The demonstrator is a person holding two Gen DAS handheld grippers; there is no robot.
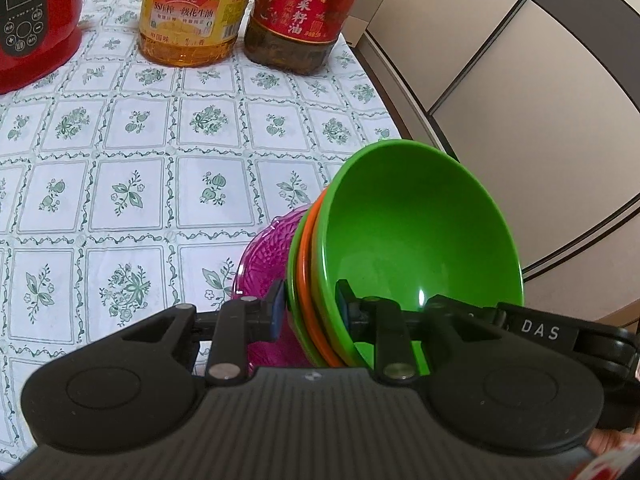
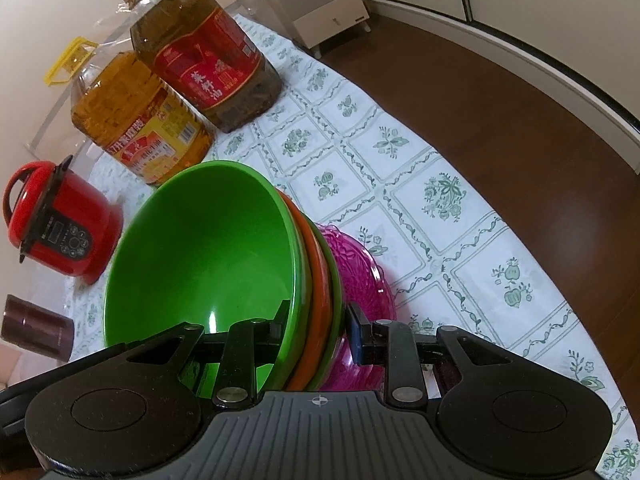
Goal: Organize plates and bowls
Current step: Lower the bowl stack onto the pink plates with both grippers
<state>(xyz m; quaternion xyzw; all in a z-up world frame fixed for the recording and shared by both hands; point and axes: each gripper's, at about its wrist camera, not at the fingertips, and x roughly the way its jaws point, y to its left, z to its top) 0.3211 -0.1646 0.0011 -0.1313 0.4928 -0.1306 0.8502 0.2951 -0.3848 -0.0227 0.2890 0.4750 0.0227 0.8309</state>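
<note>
The left hand-held gripper (image 1: pixel 310 312) is clamped on the rim of a nested stack of plastic bowls (image 1: pixel 320 280), one finger outside against the stack's outer wall and the other inside the innermost bowl. The right hand-held gripper (image 2: pixel 320 322) pinches the same stack at another spot on the rim, one finger inside the innermost bowl and the other on the outer side. That innermost piece is a glossy bright green round bowl (image 1: pixel 420 232); behind it sits an orange bowl (image 1: pixel 310 248), then another green bowl (image 1: pixel 294 264). Against the back of the stack lies a translucent magenta embossed plastic plate (image 2: pixel 360 276); whether the outer fingers press on it as well cannot be told. The whole stack is tipped on edge, above the bench (image 1: pixel 140 140), near the edge of its white cloth with a green floral grid.

Farther back on the bench stand a large amber cooking-oil jug with a yellow label (image 1: pixel 192 12), a darker oil jug with a red label (image 1: pixel 308 12) beside it, and a red electric cooker with a black control panel (image 2: pixel 60 232). A dark brown cylindrical container (image 2: pixel 36 332) sits at the right view's left edge.
</note>
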